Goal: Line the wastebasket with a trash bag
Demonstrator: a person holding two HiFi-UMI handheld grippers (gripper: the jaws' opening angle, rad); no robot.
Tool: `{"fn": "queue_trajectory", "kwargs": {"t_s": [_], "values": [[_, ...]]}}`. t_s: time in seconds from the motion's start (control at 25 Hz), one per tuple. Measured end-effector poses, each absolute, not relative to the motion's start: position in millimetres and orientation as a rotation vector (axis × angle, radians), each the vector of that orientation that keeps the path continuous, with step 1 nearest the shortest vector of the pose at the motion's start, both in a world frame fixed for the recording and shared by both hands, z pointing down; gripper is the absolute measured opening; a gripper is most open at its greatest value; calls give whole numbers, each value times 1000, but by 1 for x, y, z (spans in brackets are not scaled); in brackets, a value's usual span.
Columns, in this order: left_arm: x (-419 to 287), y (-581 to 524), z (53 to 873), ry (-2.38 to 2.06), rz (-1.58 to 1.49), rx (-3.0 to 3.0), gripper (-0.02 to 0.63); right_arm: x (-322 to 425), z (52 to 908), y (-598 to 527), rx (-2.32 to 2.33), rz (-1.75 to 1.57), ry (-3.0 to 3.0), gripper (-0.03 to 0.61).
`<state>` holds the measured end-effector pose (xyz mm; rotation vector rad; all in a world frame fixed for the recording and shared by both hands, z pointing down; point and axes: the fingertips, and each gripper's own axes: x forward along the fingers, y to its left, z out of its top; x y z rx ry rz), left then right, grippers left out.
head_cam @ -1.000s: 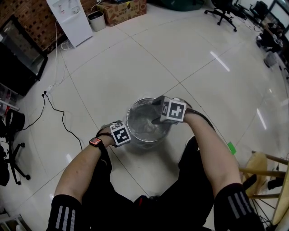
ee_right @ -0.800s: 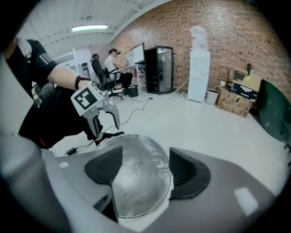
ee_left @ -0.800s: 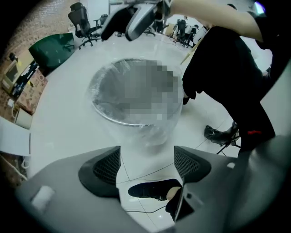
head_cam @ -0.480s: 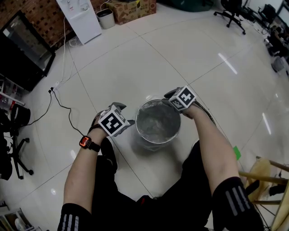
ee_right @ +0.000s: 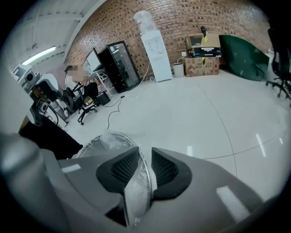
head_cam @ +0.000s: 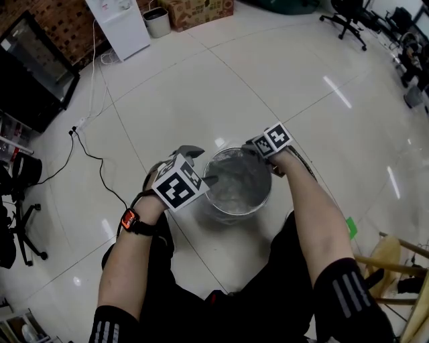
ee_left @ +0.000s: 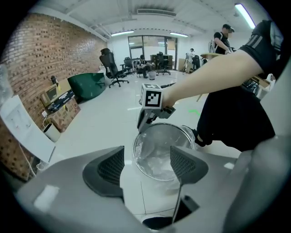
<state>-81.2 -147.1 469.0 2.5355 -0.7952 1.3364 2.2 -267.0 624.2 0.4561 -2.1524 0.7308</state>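
Observation:
A round metal wastebasket stands on the white tile floor with a clear trash bag crumpled inside it. My right gripper is at the far right rim. In the right gripper view its jaws stand narrow, pinching the bag's edge against the rim. My left gripper hovers above the near left rim, open with nothing between its pads. In the left gripper view the bag shows between those jaws, well below them, and the right gripper sits on the far rim.
The person's black-clad legs flank the basket on the near side. A wooden stool stands at the right. A black cable runs over the floor at the left. A water dispenser, a small bin and a cardboard box line the far wall.
My left gripper has risen from low beside the basket to above its near left rim. My right gripper has moved from over the basket to the far right rim and closed on the bag.

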Motion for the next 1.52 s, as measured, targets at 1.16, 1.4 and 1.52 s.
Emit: {"fn": "queue_trajectory", "kwargs": {"t_s": [1.16,1.4,1.52], "values": [[-53,-187,463,-743,1332,2598,307,47,652,-312,641,799,-2082,171],[-50,-185,457,-778,1335,2621,301,61,606,-312,690,736,-2199,159],[-48,-182,454,-794,1333,2637,298,54,575,-297,617,629,-2276,10]]}}
